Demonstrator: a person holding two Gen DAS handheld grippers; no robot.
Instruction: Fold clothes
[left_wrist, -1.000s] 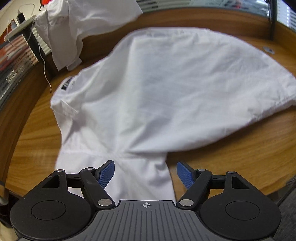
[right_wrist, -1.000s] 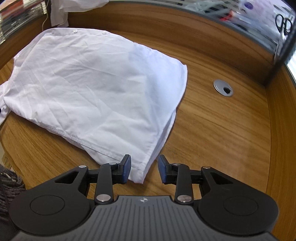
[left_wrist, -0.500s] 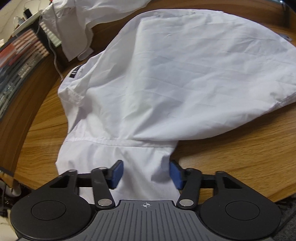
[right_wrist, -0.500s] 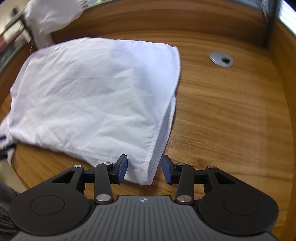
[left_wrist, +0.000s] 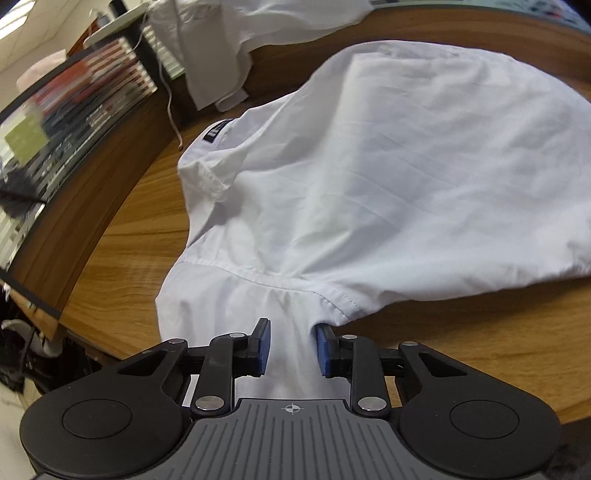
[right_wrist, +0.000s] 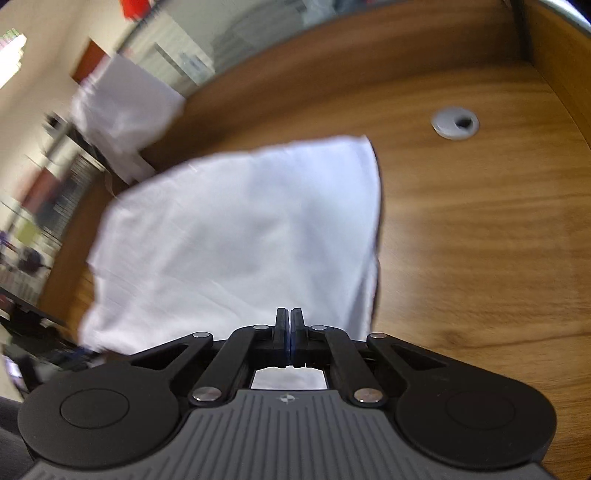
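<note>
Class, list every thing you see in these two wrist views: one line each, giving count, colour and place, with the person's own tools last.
shirt: one, white, spread on the table, sleeve toward the left gripper.
label: one, dark, at the shirt's collar.
second garment: one, white, draped over the table's back edge.
cable: one, white, hanging beside the second garment.
grommet: one, grey, set in the table right of the shirt.
table: one, brown wood.
left gripper: one, black with blue pads, jaws apart around the sleeve.
right gripper: one, black, shut on the shirt's near edge.
</note>
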